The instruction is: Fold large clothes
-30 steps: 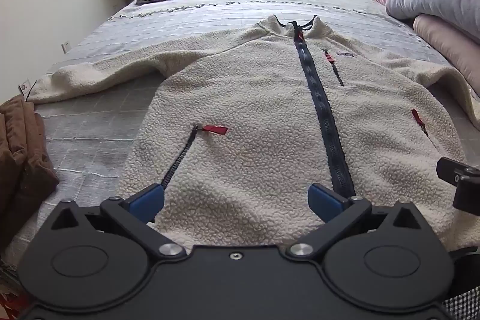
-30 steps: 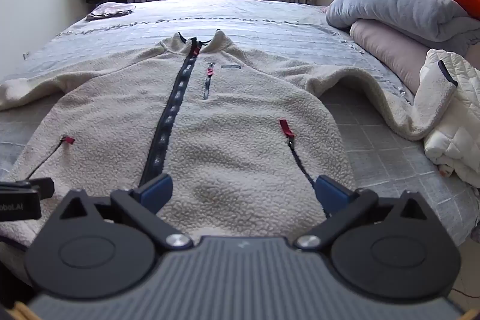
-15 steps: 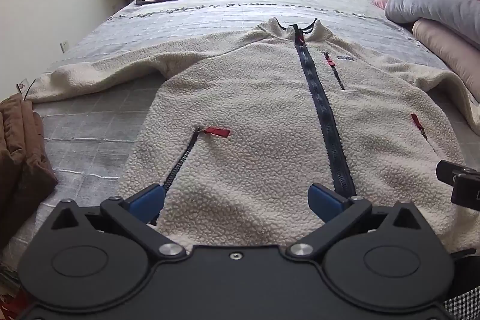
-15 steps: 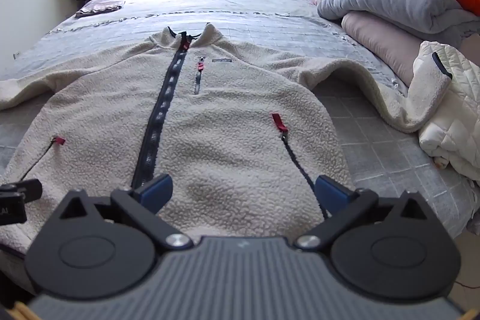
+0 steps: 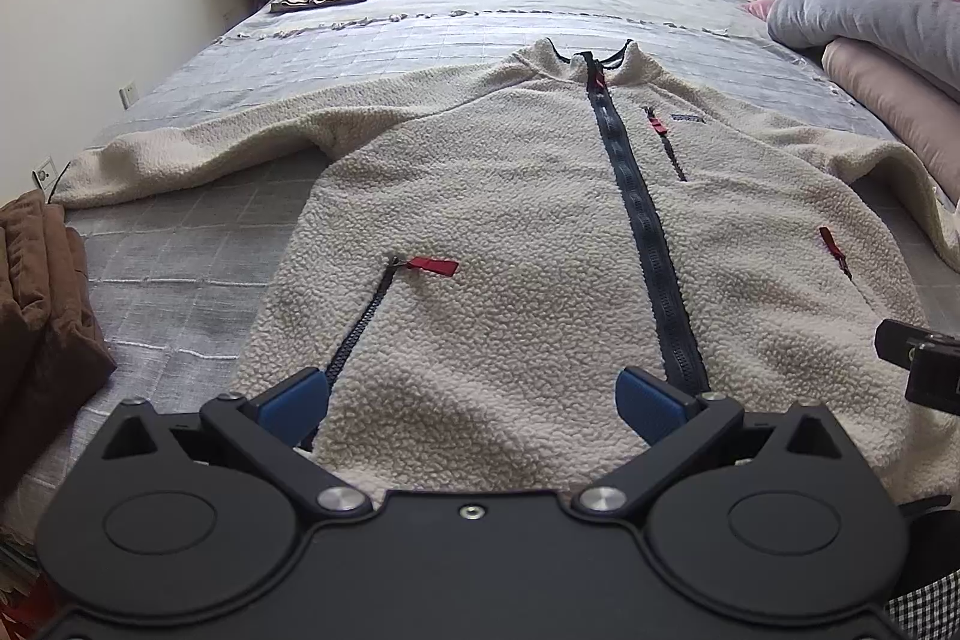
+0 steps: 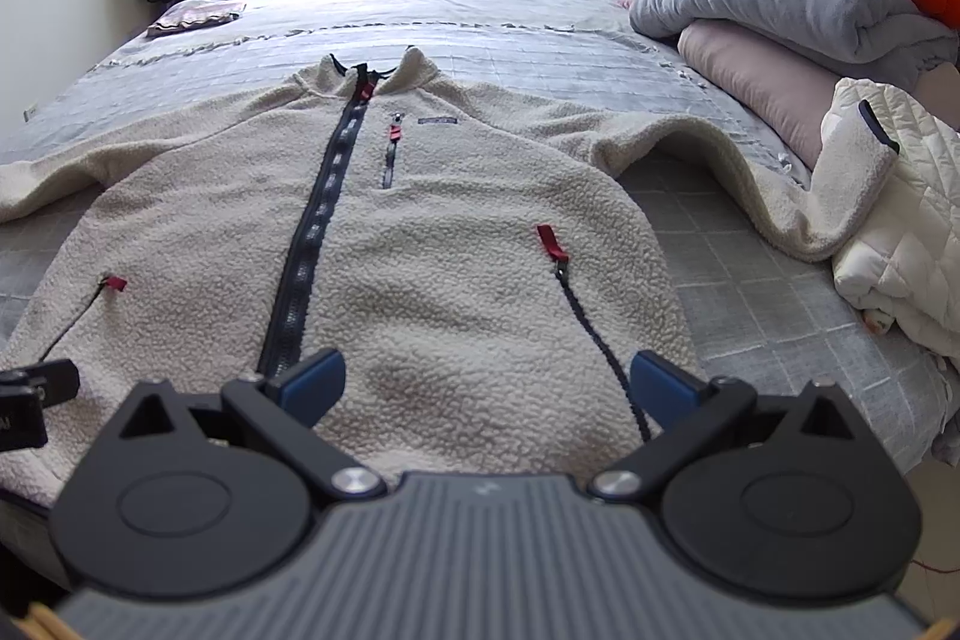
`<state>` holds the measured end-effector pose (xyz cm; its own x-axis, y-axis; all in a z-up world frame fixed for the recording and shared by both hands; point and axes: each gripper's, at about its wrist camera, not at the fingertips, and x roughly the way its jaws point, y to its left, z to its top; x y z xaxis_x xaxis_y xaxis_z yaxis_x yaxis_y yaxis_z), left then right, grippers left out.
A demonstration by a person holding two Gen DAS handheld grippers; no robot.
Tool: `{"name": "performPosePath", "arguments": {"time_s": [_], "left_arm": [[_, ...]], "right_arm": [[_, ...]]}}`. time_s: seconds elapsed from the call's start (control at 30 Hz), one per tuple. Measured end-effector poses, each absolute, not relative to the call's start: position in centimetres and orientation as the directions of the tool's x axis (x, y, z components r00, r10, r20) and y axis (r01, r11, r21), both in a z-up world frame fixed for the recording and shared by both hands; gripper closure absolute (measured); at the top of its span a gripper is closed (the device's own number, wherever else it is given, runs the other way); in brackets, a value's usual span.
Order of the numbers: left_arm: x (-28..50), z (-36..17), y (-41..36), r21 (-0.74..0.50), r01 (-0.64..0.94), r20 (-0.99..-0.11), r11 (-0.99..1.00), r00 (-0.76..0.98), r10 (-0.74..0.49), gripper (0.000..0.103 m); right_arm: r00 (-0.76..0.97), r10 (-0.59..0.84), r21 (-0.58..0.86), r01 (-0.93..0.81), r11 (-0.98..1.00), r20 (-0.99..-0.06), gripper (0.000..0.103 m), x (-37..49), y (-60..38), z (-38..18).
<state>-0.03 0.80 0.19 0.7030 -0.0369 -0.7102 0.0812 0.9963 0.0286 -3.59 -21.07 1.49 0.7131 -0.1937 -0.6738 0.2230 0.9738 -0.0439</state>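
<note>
Grey bed, fleece jacket flat between brown garment and white coat; both grippers' fingers wide apart, empty.

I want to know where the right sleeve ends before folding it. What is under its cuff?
The fleece jacket's right sleeve cuff lies on a folded white quilted garment beside the pillows. What lies beneath that garment is hidden.
</note>
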Motion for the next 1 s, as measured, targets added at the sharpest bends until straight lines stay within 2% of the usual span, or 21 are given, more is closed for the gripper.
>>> {"name": "performPosePath", "arguments": {"time_s": [1.0], "left_arm": [[-0.09, 0.24, 0.83, 0.029, 0.085, -0.708, 0.996, 0.705, -0.04, 0.0]], "right_arm": [[0.712, -0.189, -0.051, 0.211, 0.976, -0.677, 0.0, -3.42, -20.59, 1.3]]}}
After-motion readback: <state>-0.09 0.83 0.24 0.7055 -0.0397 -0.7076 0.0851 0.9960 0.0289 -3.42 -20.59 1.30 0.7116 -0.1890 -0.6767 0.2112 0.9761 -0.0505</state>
